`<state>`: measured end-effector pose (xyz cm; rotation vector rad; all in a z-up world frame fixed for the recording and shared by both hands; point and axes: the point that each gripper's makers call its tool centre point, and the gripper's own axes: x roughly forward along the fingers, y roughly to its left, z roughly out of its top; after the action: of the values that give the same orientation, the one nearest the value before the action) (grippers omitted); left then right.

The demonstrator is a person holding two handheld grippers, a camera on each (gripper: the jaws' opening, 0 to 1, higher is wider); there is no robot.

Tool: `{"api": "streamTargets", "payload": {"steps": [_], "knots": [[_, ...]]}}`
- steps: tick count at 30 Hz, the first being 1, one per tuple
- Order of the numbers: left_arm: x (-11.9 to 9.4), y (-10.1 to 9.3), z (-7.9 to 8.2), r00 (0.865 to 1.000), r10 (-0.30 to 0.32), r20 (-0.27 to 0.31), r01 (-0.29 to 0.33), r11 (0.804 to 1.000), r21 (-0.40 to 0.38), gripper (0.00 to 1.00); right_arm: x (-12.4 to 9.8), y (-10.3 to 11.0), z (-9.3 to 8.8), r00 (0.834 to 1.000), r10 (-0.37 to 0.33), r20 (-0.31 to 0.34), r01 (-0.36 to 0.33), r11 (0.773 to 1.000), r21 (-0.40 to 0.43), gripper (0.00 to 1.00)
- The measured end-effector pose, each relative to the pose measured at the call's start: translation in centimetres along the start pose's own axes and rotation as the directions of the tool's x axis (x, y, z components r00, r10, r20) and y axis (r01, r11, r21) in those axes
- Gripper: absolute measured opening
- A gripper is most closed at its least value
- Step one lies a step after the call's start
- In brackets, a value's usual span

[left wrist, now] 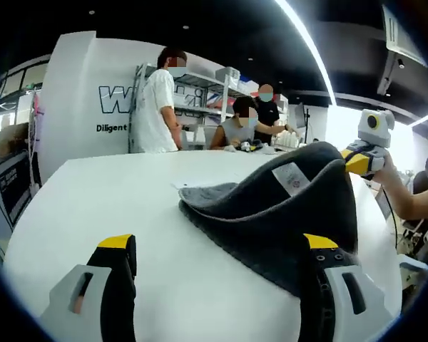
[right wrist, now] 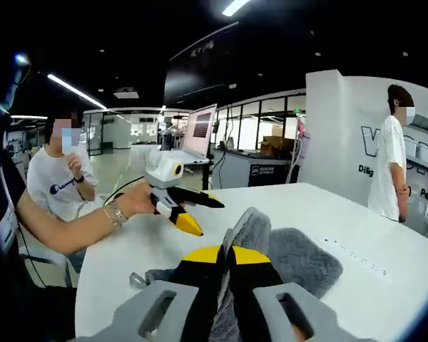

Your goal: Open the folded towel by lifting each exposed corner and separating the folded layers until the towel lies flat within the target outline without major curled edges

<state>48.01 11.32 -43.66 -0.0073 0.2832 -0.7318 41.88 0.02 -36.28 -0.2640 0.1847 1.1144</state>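
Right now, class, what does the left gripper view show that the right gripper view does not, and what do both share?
Left gripper view: the towel's white label on its lifted edge, and the left gripper standing open. Right gripper view: the right gripper shut on a towel corner, and a seated person in a white shirt. Both: the grey towel on the white table.

Both views are brightly lit from above by long ceiling light strips [left wrist: 310,46], which run as glaring white lines across a dark ceiling. The white table [left wrist: 114,206] reflects this light evenly, with a soft shadow under the raised grey towel [left wrist: 285,214]. At the right of the left gripper view a window area blows out to white. Fisheye distortion bends the table edge and walls toward the frame edges. Foreground jaws look slightly soft, and distant people are perhaps mildly blurred.
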Motion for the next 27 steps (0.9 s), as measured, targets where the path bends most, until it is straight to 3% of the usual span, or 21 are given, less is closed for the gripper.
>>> {"api": "streamTargets", "payload": {"steps": [5, 6, 7, 8, 14, 23, 27], "knots": [[0.0, 0.0, -0.1, 1.0, 0.007, 0.001, -0.007, 1.0, -0.008, 0.93, 0.7, 3.4, -1.0, 0.995, 0.067, -0.069, -0.074, 0.992, -0.101, 0.01], [0.5, 5.0, 2.1, 0.998, 0.042, 0.041, -0.043, 0.998, 0.035, 0.93, 0.9, 4.0, -1.2, 0.994, 0.081, -0.078, -0.09, 0.99, -0.111, 0.01], [0.6, 5.7, 2.4, 0.999, 0.038, 0.038, -0.039, 0.999, 0.028, 0.92, 1.2, 4.7, -1.6, 0.99, 0.1, -0.095, -0.111, 0.987, -0.118, 0.01], [0.6, 5.6, 2.4, 0.999, 0.013, 0.033, -0.014, 0.999, 0.03, 0.92, 1.5, 5.4, -2.1, 0.986, 0.12, -0.118, -0.134, 0.983, -0.124, 0.01], [0.1, 5.9, 2.2, 0.999, 0.039, 0.03, -0.04, 0.999, 0.014, 0.92, 3.2, 8.1, -5.6, 0.955, 0.18, -0.236, -0.222, 0.961, -0.164, 0.01], [-1.2, 3.2, 1.1, 0.999, 0.044, 0.027, -0.045, 0.999, 0.02, 0.92, 4.7, 9.5, -8.6, 0.93, 0.228, -0.288, -0.269, 0.957, -0.111, 0.06], [-0.3, 5.0, 1.5, 0.999, 0.035, 0.01, -0.035, 0.999, -0.013, 0.92, 4.8, 9.9, -9.7, 0.921, 0.242, -0.307, -0.277, 0.958, -0.076, 0.14]]}}
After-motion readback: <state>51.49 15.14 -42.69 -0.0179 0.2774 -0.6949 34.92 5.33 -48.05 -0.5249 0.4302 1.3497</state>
